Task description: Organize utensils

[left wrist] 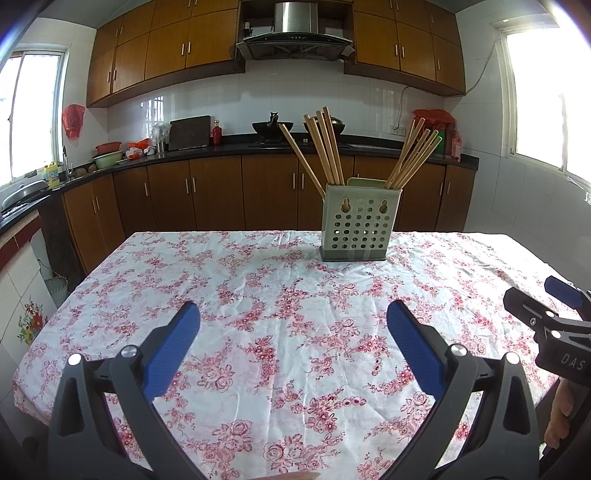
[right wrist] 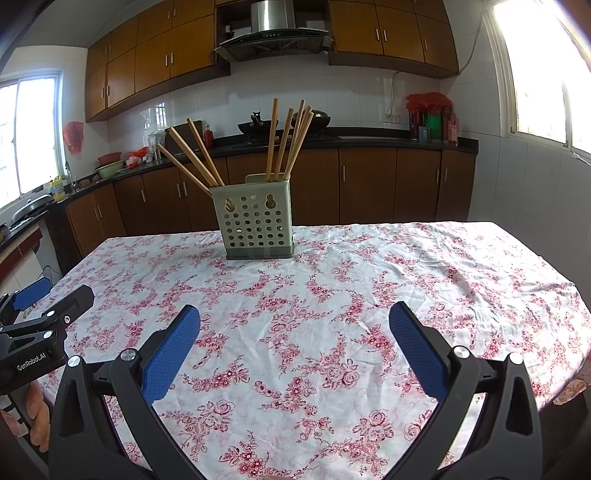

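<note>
We hold two grippers over a table with a white cloth full of pink flowers.

Our left gripper has its blue pads spread wide apart. Nothing is between them. It hangs over the near part of the cloth.

Our right gripper is the same. Its blue pads are wide apart too, and it grips nothing. Each gripper peeks into the other's view at the side, and we can see some fingers holding the left one.

A pale green holder stands at the far side of the table. It has round holes in its front and a dark base. It stands straight up.

Wooden chopsticks stick up out of the holder in two bunches. In the left wrist view, one bunch is at the left end and leans left. The other bunch is at the right end and leans right. Both grippers are well apart from the holder and the chopsticks.

Behind the table is a kitchen. We see brown cupboards, a dark counter, a wok and a shiny hood. Bright windows are on both sides.
</note>
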`<action>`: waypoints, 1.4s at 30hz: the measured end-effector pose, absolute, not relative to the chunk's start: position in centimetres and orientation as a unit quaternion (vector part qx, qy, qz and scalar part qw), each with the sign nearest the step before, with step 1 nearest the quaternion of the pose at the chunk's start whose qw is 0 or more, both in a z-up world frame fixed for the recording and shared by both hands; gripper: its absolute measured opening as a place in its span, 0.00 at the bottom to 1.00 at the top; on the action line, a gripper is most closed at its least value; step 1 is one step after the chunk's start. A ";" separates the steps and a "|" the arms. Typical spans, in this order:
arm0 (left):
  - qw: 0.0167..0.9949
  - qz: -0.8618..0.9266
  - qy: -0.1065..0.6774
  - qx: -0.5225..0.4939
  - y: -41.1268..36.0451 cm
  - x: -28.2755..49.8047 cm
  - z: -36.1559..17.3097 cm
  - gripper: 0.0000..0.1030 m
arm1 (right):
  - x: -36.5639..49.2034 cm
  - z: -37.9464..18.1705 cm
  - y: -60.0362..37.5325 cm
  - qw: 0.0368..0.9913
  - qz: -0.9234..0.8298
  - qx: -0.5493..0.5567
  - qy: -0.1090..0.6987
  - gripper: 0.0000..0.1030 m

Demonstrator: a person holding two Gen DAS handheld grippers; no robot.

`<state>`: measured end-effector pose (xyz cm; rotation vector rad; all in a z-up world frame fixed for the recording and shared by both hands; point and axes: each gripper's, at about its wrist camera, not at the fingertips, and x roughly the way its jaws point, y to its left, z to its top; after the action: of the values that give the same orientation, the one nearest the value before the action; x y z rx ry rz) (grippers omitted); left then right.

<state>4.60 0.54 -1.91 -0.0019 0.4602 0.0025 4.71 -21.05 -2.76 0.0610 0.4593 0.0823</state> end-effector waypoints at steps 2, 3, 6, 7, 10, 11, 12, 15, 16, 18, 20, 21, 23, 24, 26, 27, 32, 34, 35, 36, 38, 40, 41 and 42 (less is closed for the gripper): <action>0.974 0.001 0.228 -0.001 0.5 4.6 -1.9 0.96 | 4.7 -2.7 -21.0 0.972 0.041 0.030 0.228 0.98; 0.974 0.001 0.228 -0.001 0.6 4.6 -1.9 0.96 | 4.7 -2.8 -21.1 0.972 0.041 0.030 0.228 0.98; 0.974 0.001 0.228 -0.001 0.6 4.6 -1.9 0.96 | 4.7 -2.7 -21.0 0.972 0.041 0.030 0.228 0.98; 0.974 0.001 0.228 -0.001 0.6 4.6 -1.9 0.96 | 4.7 -2.7 -21.0 0.972 0.041 0.030 0.228 0.98; 0.974 0.001 0.228 -0.001 0.6 4.6 -1.9 0.96 | 4.7 -2.7 -21.0 0.972 0.040 0.031 0.228 0.98; 0.974 0.001 0.228 -0.001 0.6 4.6 -1.9 0.96 | 4.7 -2.7 -21.0 0.972 0.040 0.031 0.228 0.98; 0.974 0.001 0.228 -0.001 0.6 4.6 -1.9 0.96 | 4.7 -2.7 -21.0 0.972 0.040 0.031 0.228 0.98; 0.973 0.002 0.229 -0.002 0.6 4.6 -2.0 0.96 | 4.7 -2.8 -21.1 0.972 0.041 0.031 0.228 0.98; 0.973 0.003 0.229 -0.002 0.6 4.7 -2.0 0.96 | 4.7 -2.8 -21.1 0.972 0.041 0.031 0.228 0.98; 0.973 0.003 0.229 -0.002 0.6 4.7 -2.1 0.96 | 4.7 -2.8 -21.1 0.972 0.041 0.031 0.228 0.98; 0.973 0.002 0.229 -0.002 0.6 4.7 -2.1 0.96 | 4.7 -2.8 -21.1 0.972 0.041 0.031 0.228 0.98; 0.973 0.003 0.229 -0.002 0.6 4.7 -2.1 0.96 | 4.7 -2.8 -21.1 0.972 0.041 0.031 0.228 0.98; 0.973 0.002 0.230 -0.002 0.7 4.7 -2.0 0.96 | 4.7 -2.8 -21.1 0.972 0.041 0.031 0.228 0.98; 0.973 0.004 0.230 -0.002 0.6 4.7 -2.1 0.96 | 4.7 -2.8 -21.2 0.972 0.041 0.031 0.228 0.98; 0.973 0.005 0.230 -0.003 0.7 4.7 -2.2 0.96 | 4.7 -2.8 -21.2 0.972 0.041 0.031 0.228 0.98; 0.973 0.005 0.230 -0.004 0.7 4.7 -2.2 0.96 | 4.7 -2.8 -21.1 0.972 0.041 0.030 0.228 0.98; 0.973 0.006 0.230 -0.004 0.6 4.7 -2.2 0.96 | 4.7 -2.9 -21.1 0.972 0.042 0.031 0.229 0.98; 0.973 0.006 0.230 -0.004 0.6 4.7 -2.2 0.96 | 4.7 -2.9 -21.1 0.972 0.041 0.031 0.229 0.98; 0.973 0.006 0.230 -0.004 0.7 4.7 -2.2 0.96 | 4.7 -2.9 -21.2 0.972 0.041 0.032 0.229 0.98; 0.973 0.006 0.230 -0.004 0.6 4.7 -2.2 0.96 | 4.7 -2.9 -21.2 0.972 0.041 0.032 0.229 0.98; 0.973 0.006 0.231 -0.004 0.7 4.7 -2.2 0.96 | 4.7 -3.0 -21.1 0.972 0.041 0.032 0.230 0.98; 0.973 0.006 0.230 -0.004 0.6 4.7 -2.2 0.96 | 4.7 -3.0 -21.1 0.972 0.041 0.032 0.230 0.98; 0.973 0.007 0.230 -0.004 0.6 4.7 -2.2 0.96 | 4.7 -3.0 -21.1 0.972 0.041 0.032 0.230 0.98; 0.973 0.007 0.229 -0.004 0.6 4.7 -2.2 0.96 | 4.7 -3.0 -21.0 0.972 0.042 0.032 0.230 0.98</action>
<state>4.67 0.64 -2.18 -0.0087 0.4630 0.0148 4.72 -21.01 -2.98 0.0637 0.4636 0.0844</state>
